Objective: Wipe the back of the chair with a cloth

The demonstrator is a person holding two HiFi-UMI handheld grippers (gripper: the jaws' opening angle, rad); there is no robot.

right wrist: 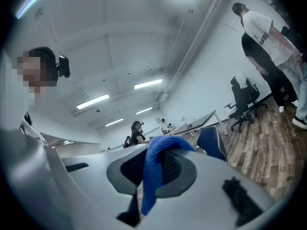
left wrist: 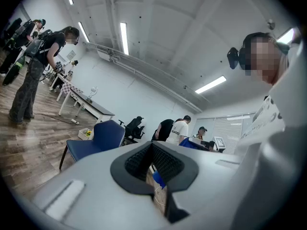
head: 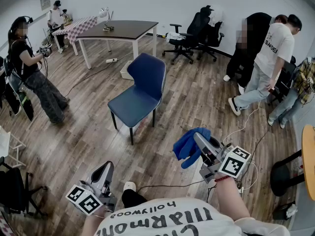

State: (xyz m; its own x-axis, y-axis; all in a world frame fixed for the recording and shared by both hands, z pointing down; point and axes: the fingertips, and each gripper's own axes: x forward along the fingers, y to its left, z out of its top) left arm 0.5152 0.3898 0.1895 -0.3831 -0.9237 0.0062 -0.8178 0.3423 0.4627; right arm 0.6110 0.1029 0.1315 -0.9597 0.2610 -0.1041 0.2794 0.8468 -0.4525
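Hand-held gripper on the left (head: 107,167) sat low by my body near the bottom edge of the floor (head: 88,136), its jaws pressed together with nothing between them, as its own view confirmed (left wrist: 152,147). It was well apart from the blue chair (head: 141,88), which stood out toward the middle of the floor on four thin legs, seat turned toward me and to the left, backrest (head: 148,73) rising on the far right side.

Further right, the right hand-held gripper (head: 199,140) was clamped on the blue cloth (head: 189,147). Only a fold was pinched, and most of the fabric hung loose off the jaws (right wrist: 154,174). Cloth and backrest were not yet touching, so I judged the wiping had not begun.

My worries from there: with so little fabric caught, dragging it hard across the backrest could pull it free. The chair looked light, and with the left hand-held gripper idle, a firm push on the back might slide or tip it. A dark cable (head: 170,185) lay across the floor by my feet and could snag a step forward.
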